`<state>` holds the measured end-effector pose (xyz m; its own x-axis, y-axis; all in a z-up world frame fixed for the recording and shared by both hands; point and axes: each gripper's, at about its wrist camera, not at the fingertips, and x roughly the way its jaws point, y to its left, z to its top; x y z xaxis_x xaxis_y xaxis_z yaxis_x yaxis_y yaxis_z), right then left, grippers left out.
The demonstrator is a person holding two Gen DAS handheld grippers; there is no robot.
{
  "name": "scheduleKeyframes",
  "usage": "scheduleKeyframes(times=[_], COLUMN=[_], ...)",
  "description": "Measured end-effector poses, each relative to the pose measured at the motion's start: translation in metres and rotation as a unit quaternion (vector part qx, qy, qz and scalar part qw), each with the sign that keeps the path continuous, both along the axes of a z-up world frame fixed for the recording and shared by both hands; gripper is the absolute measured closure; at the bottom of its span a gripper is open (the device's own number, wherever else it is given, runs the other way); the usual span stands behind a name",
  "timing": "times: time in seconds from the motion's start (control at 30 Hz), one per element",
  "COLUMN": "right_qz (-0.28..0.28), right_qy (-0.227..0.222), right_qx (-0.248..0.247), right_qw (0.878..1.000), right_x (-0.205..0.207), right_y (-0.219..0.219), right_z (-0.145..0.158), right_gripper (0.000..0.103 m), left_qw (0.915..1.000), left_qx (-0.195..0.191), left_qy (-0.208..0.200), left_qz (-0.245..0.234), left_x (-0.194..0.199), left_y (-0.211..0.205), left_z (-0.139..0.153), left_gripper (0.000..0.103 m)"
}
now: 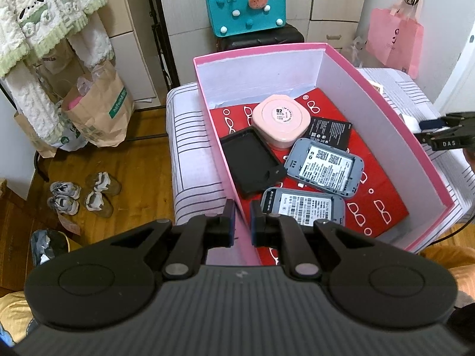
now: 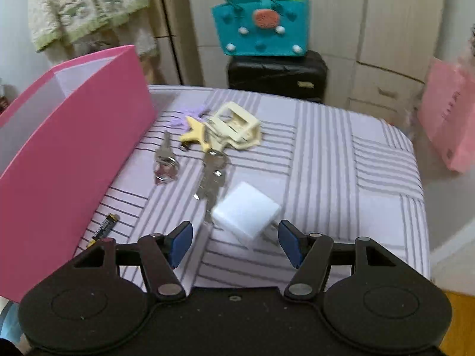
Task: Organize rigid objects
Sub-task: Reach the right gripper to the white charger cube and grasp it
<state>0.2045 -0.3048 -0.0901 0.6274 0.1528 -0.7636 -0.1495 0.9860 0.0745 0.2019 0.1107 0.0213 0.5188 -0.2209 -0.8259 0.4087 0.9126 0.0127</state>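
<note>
Blue-padded left gripper (image 1: 242,221) clamped on near wall of pink box (image 1: 386,112). Right gripper (image 2: 236,243) wide, holding nothing, white charger (image 2: 246,216) just beyond its fingertips on striped cloth (image 2: 341,163); prongs blurred. Keys (image 2: 212,178), battery (image 2: 104,227) beside box; battery end hidden. Box contents partly overlapped: pink case (image 1: 280,118), grey devices (image 1: 325,167).
</note>
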Motion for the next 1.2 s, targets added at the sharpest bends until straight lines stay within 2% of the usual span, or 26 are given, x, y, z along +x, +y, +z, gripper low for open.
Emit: scheduleKeyframes(times=[0.1, 0.3, 0.43, 0.53, 0.67, 0.8, 0.83, 0.9, 0.93, 1.07, 1.2], right_qz=[0.017, 0.023, 0.004, -0.011, -0.017, 0.012, 0.017, 0.008, 0.000, -0.034, -0.047], right_qy=[-0.018, -0.037, -0.047, -0.045, -0.040, -0.042, -0.043, -0.038, -0.033, -0.006, 0.017], right_qx=[-0.022, -0.054, -0.086, -0.082, -0.057, -0.068, -0.069, -0.078, -0.082, -0.052, 0.035], right_qw=[0.999, 0.998, 0.995, 0.996, 0.997, 0.997, 0.997, 0.996, 0.996, 0.998, 0.998], right_x=[0.005, 0.009, 0.010, 0.008, 0.001, -0.008, -0.010, -0.012, -0.011, -0.010, -0.004], right_y=[0.008, 0.017, 0.015, 0.009, -0.001, -0.005, -0.007, -0.011, -0.013, -0.026, -0.032], right_z=[-0.004, -0.007, -0.011, -0.012, -0.009, -0.010, -0.010, -0.010, -0.010, -0.008, -0.011], right_gripper=[0.028, 0.028, 0.025, 0.025, 0.043, 0.043, 0.043, 0.032, 0.030, 0.029, 0.028], left_qw=[1.0000, 1.0000, 0.9999, 0.9999, 0.9999, 0.9999, 0.9999, 0.9999, 0.9999, 0.9999, 0.9999], left_qx=[0.008, 0.000, -0.005, -0.004, -0.003, -0.003, -0.003, -0.003, -0.003, -0.002, -0.002], left_qy=[-0.001, 0.005, 0.008, 0.008, 0.008, 0.009, 0.008, 0.009, 0.009, 0.009, 0.008], left_qz=[0.002, 0.007, 0.008, 0.008, 0.007, 0.007, 0.007, 0.007, 0.007, 0.007, 0.006], left_x=[-0.001, -0.001, 0.001, 0.001, 0.001, 0.001, 0.001, 0.001, 0.001, 0.001, 0.000], left_y=[-0.004, -0.001, 0.000, 0.000, 0.000, -0.001, 0.000, -0.001, -0.001, -0.001, -0.001], left_z=[-0.001, -0.001, -0.001, -0.001, -0.001, -0.001, -0.001, -0.001, -0.001, -0.001, -0.001], left_gripper=[0.094, 0.094, 0.094, 0.094, 0.094, 0.094, 0.094, 0.094, 0.094, 0.094, 0.094])
